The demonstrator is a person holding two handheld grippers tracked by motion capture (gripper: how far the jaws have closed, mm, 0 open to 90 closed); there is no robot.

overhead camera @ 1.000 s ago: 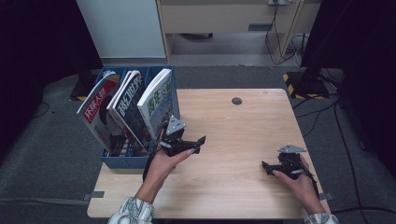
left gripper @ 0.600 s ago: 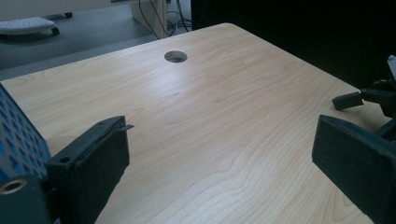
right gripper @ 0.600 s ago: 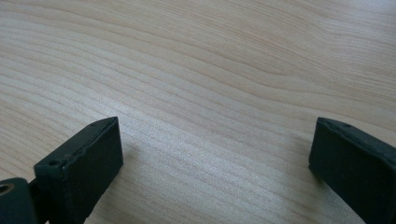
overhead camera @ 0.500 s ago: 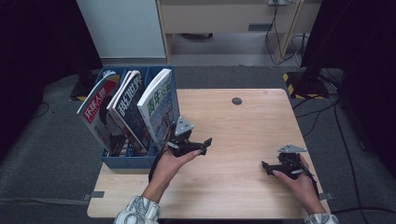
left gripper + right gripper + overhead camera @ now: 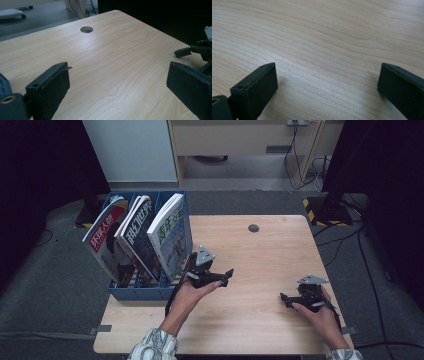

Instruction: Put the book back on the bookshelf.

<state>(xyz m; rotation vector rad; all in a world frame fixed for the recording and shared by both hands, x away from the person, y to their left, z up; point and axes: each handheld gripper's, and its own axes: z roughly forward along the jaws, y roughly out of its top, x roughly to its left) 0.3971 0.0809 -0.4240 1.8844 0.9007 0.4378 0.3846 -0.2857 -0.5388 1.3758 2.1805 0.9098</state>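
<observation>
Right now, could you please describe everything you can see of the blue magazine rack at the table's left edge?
The blue magazine rack looks like plastic, with upright dividers forming slots in a row. It stands on the wooden table at its left edge. Three magazines stand in it, leaning left, covers showing large printed characters. The left gripper hovers just right of it, fingers open, not touching it.

Grey carpet floor (image 5: 55, 285), pale wooden cabinet (image 5: 240, 140), dark curtains (image 5: 30, 180) at both sides.
</observation>
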